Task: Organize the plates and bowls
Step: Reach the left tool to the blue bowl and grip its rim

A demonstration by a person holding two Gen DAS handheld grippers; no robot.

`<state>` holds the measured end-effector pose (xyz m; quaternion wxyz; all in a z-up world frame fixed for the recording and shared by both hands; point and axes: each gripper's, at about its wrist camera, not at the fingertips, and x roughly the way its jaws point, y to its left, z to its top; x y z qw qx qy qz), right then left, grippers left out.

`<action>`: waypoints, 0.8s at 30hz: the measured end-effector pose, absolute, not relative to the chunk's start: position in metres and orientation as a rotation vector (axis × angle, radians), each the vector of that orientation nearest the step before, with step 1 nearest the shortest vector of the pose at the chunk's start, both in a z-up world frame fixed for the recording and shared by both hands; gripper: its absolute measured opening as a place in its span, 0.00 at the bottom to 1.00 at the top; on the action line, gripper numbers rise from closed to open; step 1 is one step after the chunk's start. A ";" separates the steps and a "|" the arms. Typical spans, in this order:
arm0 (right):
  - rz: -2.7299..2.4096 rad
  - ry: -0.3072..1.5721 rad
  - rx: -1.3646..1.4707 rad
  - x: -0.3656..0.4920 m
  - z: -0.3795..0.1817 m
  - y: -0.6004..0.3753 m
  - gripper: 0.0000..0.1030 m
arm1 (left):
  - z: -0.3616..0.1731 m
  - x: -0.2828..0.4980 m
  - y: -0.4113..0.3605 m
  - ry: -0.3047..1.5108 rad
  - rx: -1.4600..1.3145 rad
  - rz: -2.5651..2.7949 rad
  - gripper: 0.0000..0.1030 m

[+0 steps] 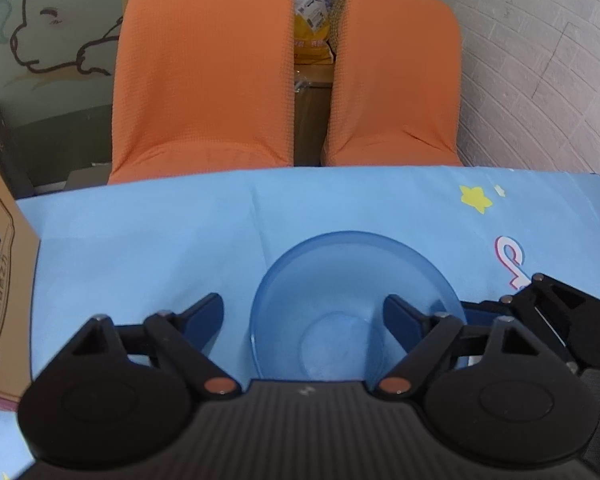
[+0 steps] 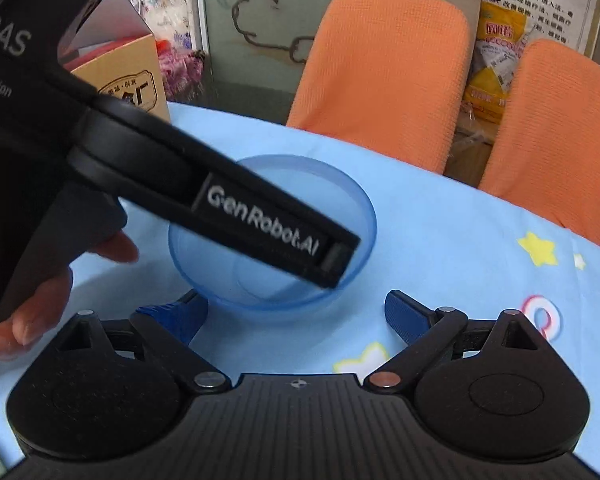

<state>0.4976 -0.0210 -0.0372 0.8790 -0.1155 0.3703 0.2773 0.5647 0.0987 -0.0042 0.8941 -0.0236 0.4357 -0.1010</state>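
Note:
A translucent blue bowl (image 1: 348, 280) stands upright on the light blue tablecloth (image 1: 148, 248). My left gripper (image 1: 303, 316) is open, its jaws wide apart: the right finger reaches inside the bowl, the left finger is outside its left rim. In the right wrist view the same bowl (image 2: 352, 196) lies just beyond my right gripper (image 2: 296, 312), which is open and empty. The left gripper's black body (image 2: 260, 224) crosses over the bowl from the upper left, held by a hand (image 2: 40, 300).
Two orange chairs (image 1: 204, 72) (image 1: 396, 80) stand behind the table's far edge. A cardboard box (image 1: 0, 292) sits at the left side of the table. A yellow bag (image 1: 312, 12) lies behind the chairs. The right gripper's body (image 1: 560, 320) is at the right.

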 end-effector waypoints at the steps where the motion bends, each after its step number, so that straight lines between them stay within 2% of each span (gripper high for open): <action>1: 0.582 0.765 -0.242 0.499 -0.037 -0.019 0.79 | -0.004 0.564 0.098 0.904 -0.028 -0.212 0.69; 5: 0.586 0.695 -0.288 0.493 -0.031 -0.008 0.78 | -0.001 0.562 0.098 0.925 -0.028 -0.254 0.59; 7: 0.605 0.653 -0.297 0.485 -0.021 -0.007 0.78 | 0.003 0.558 0.097 0.930 -0.033 -0.275 0.58; 16: 0.576 0.616 -0.325 0.444 0.019 -0.026 0.78 | 0.038 0.521 0.074 0.886 -0.022 -0.342 0.59; 24: 0.488 0.613 -0.328 0.376 0.055 -0.071 0.78 | 0.071 0.444 0.032 0.859 -0.050 -0.452 0.59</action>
